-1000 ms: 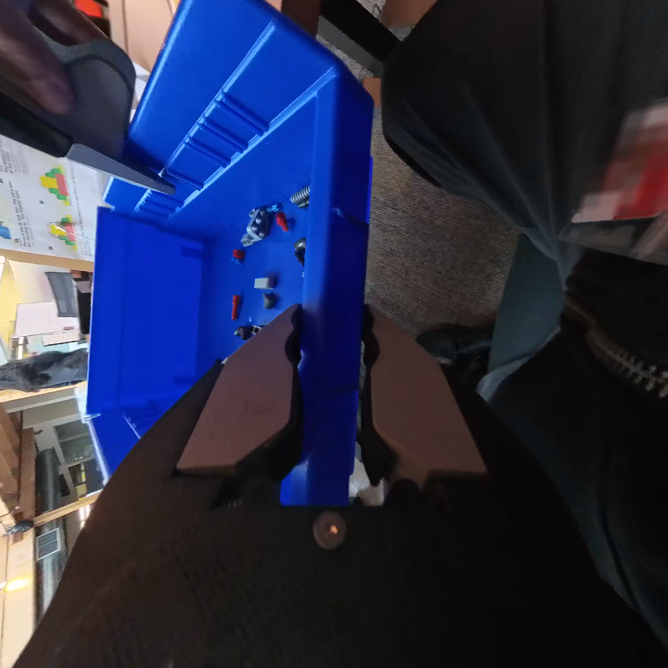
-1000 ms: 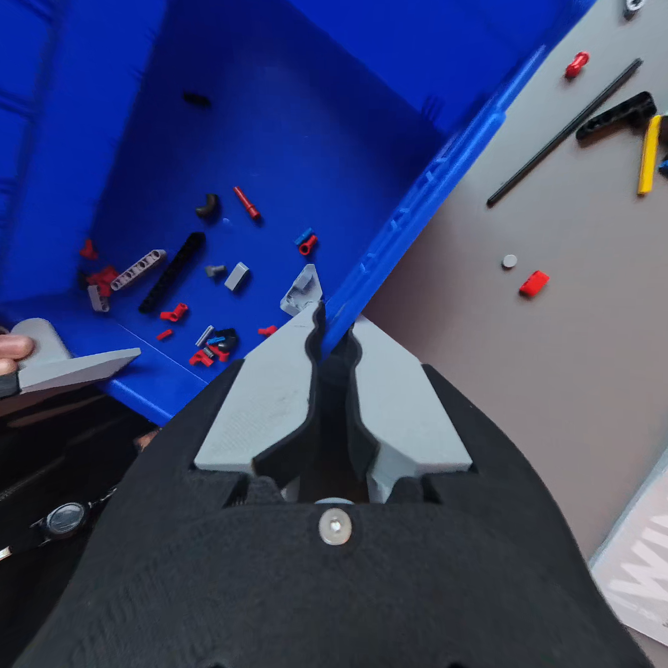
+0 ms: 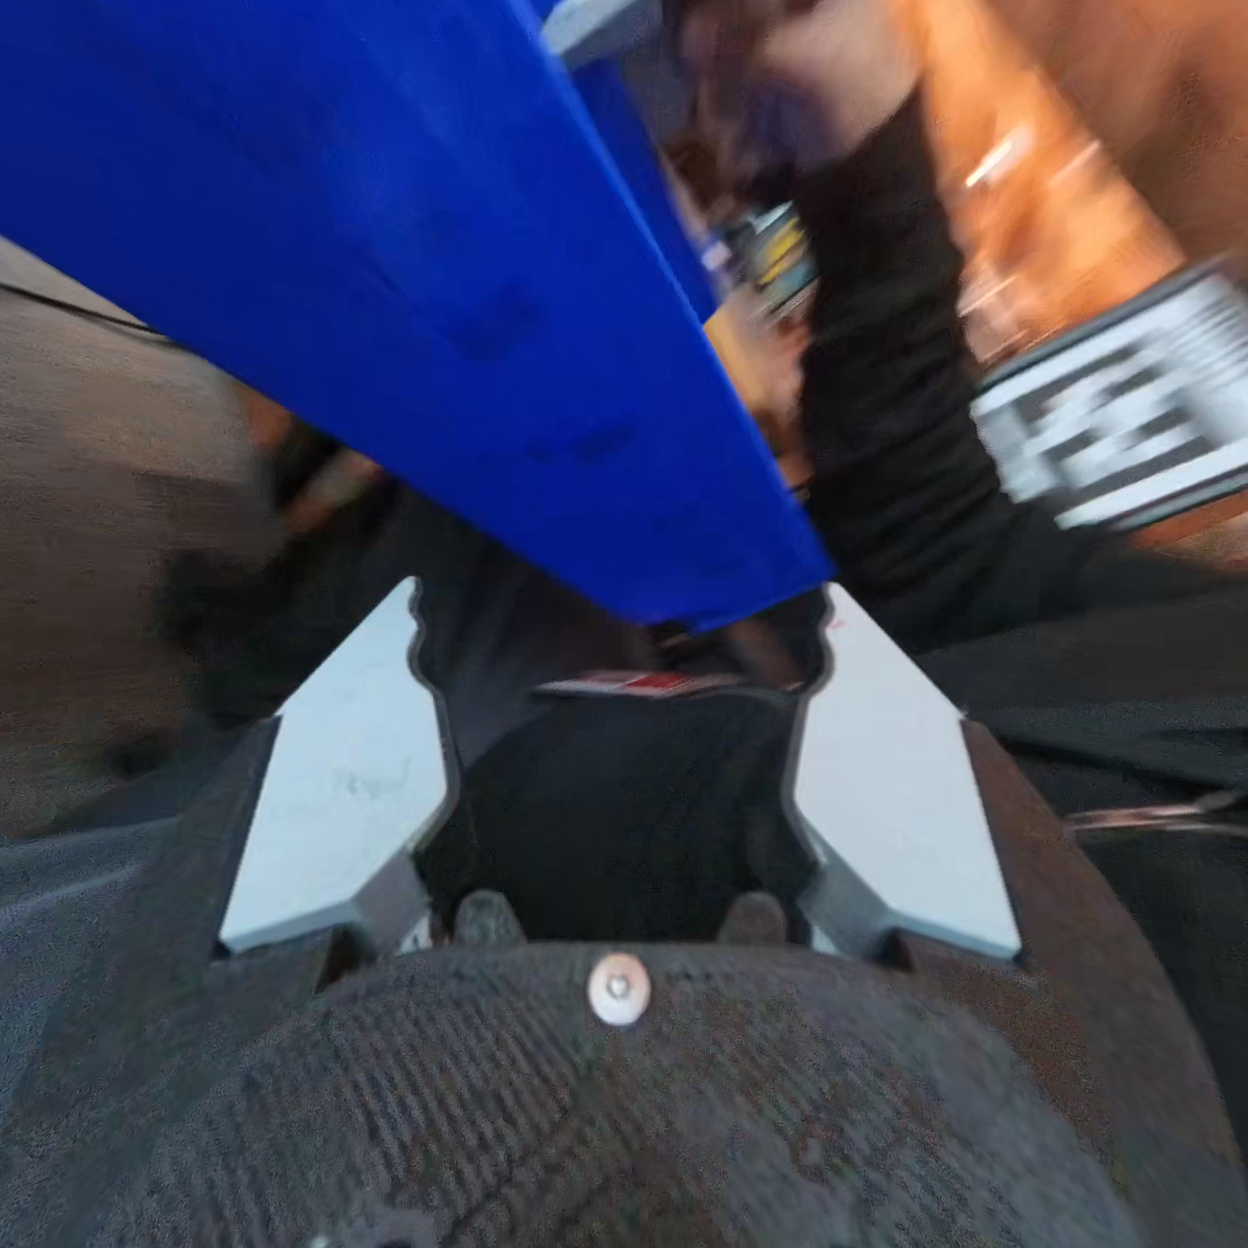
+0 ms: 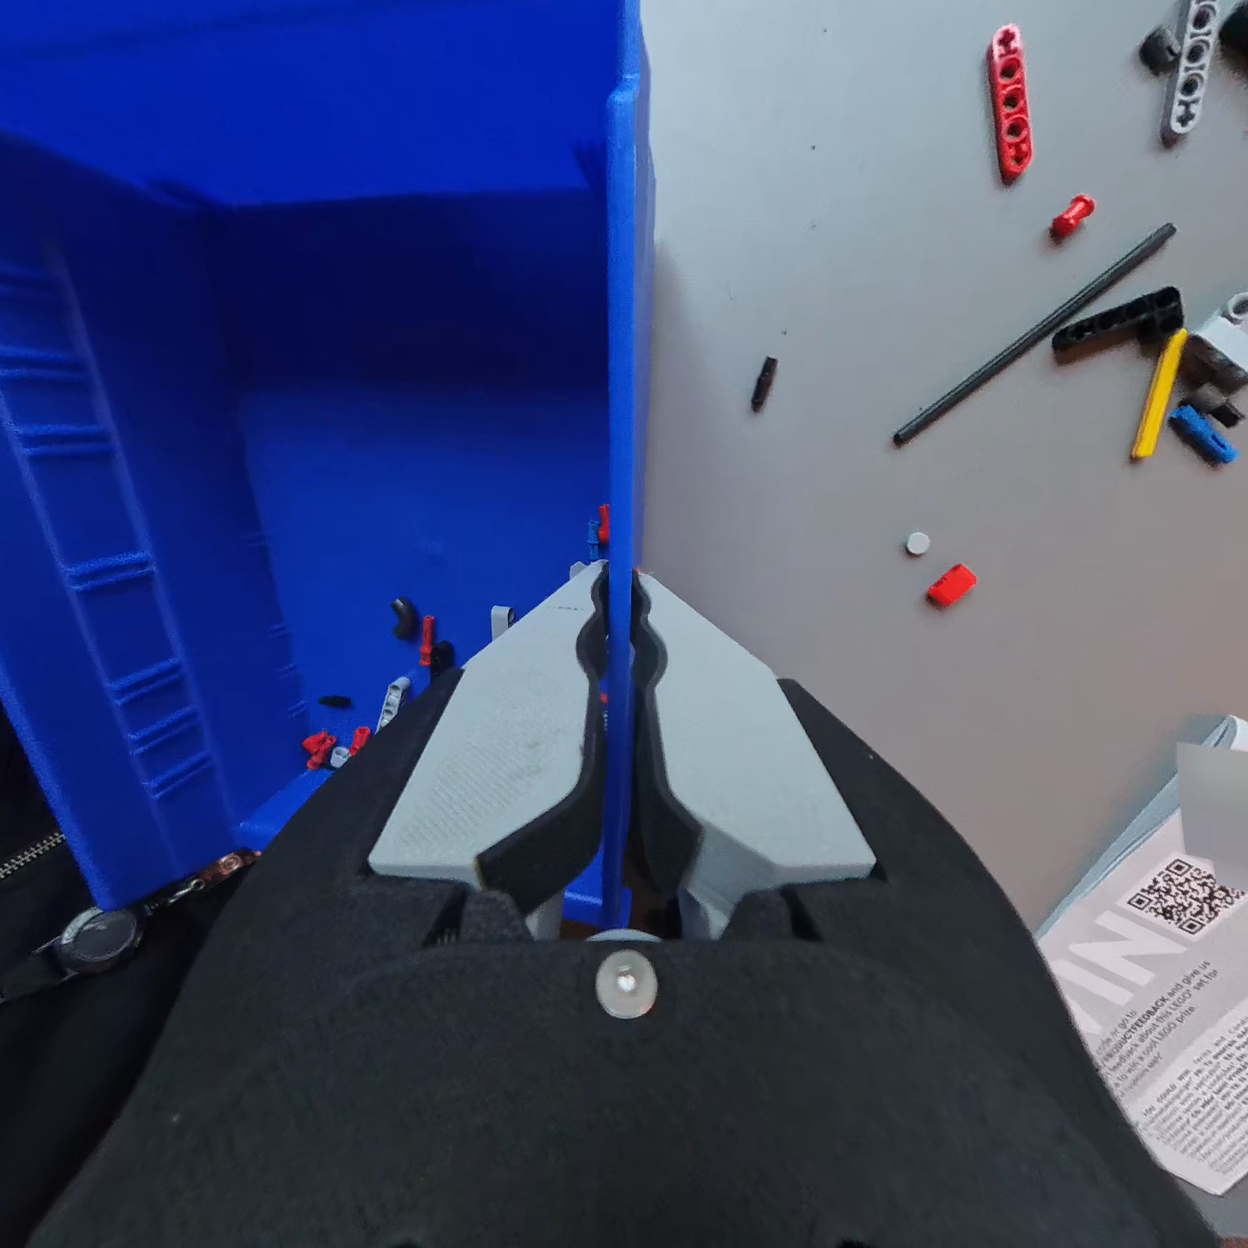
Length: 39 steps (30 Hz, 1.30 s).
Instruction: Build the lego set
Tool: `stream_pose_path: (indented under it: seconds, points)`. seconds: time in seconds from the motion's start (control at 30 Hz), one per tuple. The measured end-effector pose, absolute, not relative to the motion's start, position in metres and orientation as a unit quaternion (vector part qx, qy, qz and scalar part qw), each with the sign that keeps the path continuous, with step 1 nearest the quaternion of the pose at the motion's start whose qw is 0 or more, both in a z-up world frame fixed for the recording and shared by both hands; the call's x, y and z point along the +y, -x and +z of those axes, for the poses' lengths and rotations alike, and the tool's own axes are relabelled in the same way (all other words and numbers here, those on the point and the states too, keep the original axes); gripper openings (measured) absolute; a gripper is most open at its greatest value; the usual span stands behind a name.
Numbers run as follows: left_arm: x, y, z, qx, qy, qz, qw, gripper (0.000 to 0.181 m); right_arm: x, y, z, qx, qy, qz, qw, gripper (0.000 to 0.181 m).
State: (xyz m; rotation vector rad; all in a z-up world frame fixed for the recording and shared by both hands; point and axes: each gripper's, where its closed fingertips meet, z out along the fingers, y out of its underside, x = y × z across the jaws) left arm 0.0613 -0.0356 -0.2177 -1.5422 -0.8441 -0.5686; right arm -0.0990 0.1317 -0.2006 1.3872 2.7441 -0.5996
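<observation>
The left gripper (image 3: 618, 608) has let go of the blue bin (image 4: 338, 304) since a second ago; its jaws now stand wide apart, the bin's corner just ahead. The right gripper (image 4: 620, 594) stays clamped on the bin's wall. Small lego pieces (image 4: 378, 695) lie inside, left of it; more pieces (image 4: 1033, 338) lie on the grey table (image 4: 844, 675) to its right.

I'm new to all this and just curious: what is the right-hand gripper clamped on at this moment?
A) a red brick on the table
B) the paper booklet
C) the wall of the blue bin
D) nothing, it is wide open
C: in the right wrist view the right gripper has its jaws closed on the thin wall of the blue bin, which runs straight between them.
</observation>
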Motion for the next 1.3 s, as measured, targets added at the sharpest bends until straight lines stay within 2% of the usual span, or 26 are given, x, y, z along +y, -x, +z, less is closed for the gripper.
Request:
stream_pose_path:
  seconds: [0.03, 0.17, 0.23, 0.47, 0.6, 0.83, 1.17, 1.3]
  points:
    - [-0.035, -0.056, -0.211, -0.376, 0.613, -0.301, 0.626, 0.113, 0.126, 0.099, -0.201, 0.877, -0.441, -0.191, 0.004, 0.001]
    - [-0.034, -0.025, -0.219, -0.426, 0.537, -0.354, 0.636, 0.151, 0.106, 0.098, -0.205, 0.881, -0.432, -0.192, -0.001, 0.0]
    - [-0.03, -0.014, -0.218, -0.433, 0.508, -0.374, 0.645, 0.16, 0.099, 0.098, -0.207, 0.881, -0.432, -0.193, 0.001, 0.0]
    - [-0.012, -0.002, -0.211, -0.45, 0.467, -0.367, 0.667, 0.153, 0.088, 0.098, -0.212, 0.866, -0.455, -0.209, 0.018, 0.0]
    - [-0.01, -0.018, -0.218, -0.458, 0.481, -0.378, 0.646, 0.14, 0.091, 0.099, -0.212, 0.853, -0.474, -0.217, 0.013, 0.0]
    - [-0.022, 0.005, -0.211, -0.461, 0.44, -0.385, 0.667, 0.145, 0.089, 0.094, -0.212, 0.844, -0.493, -0.214, 0.002, 0.0]
    - [-0.005, 0.009, -0.197, -0.339, 0.512, -0.538, 0.577, 0.141, 0.13, 0.063, -0.192, 0.858, -0.491, -0.144, -0.037, 0.002]
    - [0.004, 0.042, -0.181, -0.346, 0.512, -0.538, 0.573, 0.143, 0.145, 0.058, -0.183, 0.855, -0.498, -0.144, -0.01, 0.003]
